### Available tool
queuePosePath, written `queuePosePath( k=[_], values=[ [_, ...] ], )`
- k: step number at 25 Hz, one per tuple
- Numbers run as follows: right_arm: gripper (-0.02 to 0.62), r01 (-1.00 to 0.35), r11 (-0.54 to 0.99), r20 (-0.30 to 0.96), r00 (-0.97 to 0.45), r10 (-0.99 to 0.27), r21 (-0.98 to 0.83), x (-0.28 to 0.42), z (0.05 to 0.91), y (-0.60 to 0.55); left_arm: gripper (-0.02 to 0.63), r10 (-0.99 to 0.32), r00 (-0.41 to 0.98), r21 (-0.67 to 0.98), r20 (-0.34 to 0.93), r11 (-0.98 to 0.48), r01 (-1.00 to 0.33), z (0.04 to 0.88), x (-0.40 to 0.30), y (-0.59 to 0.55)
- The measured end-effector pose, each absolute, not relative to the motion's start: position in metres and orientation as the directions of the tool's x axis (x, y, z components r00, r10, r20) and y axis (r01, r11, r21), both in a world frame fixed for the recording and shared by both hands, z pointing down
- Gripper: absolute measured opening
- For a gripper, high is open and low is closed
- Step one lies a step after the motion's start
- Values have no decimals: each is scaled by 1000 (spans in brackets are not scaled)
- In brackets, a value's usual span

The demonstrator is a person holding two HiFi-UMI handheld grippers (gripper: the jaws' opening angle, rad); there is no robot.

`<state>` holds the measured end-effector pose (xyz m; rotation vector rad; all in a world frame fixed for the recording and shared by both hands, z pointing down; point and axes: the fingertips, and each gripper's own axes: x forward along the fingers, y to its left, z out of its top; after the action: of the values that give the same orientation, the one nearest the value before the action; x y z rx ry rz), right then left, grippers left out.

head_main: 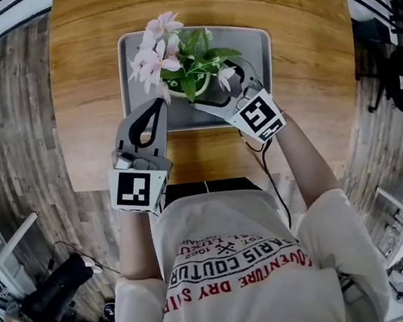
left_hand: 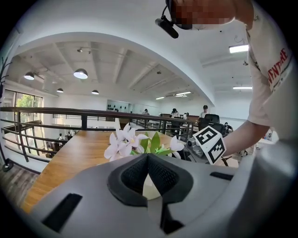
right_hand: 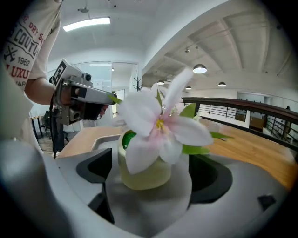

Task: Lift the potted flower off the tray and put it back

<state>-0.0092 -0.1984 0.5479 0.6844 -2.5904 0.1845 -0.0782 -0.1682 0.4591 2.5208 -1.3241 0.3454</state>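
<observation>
Your left gripper (head_main: 154,107), jaws together, empty; potted flower (head_main: 185,66), standing on tray (head_main: 258,51); your right gripper (head_main: 213,99), jaws apart around its pot, where closing off-centre may tip it or crush petals.

Table (head_main: 93,60) smooth varnished wood; tray (head_main: 259,59) matt grey; pot (right_hand: 144,174) smooth, pale.

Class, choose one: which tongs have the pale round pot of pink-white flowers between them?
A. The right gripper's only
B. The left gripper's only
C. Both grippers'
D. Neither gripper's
A: in the right gripper view the pale round pot of pink-white flowers stands between the open tongs of the right gripper, with a gap on each side. The tongs of the left gripper are shut short of it.
</observation>
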Motion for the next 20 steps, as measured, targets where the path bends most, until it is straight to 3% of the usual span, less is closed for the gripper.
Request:
queuePosePath(
  k=[6, 7, 9, 20],
  values=[
    [502, -621, 784, 431, -704, -564, 10, 29, 507, -189, 12, -771, 566, 98, 292, -565, -819, 436, -63, -154],
    [456, -661, 750, 411, -677, -610, 24, 39, 496, -189, 12, -769, 571, 87, 287, -572, -815, 433, -60, -150],
    [99, -752, 657, 352, -600, -718, 58, 62, 474, -192, 12, -763, 584, 55, 276, -594, -803, 426, -52, -142],
    [28, -832, 552, 232, -526, -818, 60, 105, 409, -162, 12, -753, 623, -44, 212, -644, -764, 388, -28, -122]
  ],
)
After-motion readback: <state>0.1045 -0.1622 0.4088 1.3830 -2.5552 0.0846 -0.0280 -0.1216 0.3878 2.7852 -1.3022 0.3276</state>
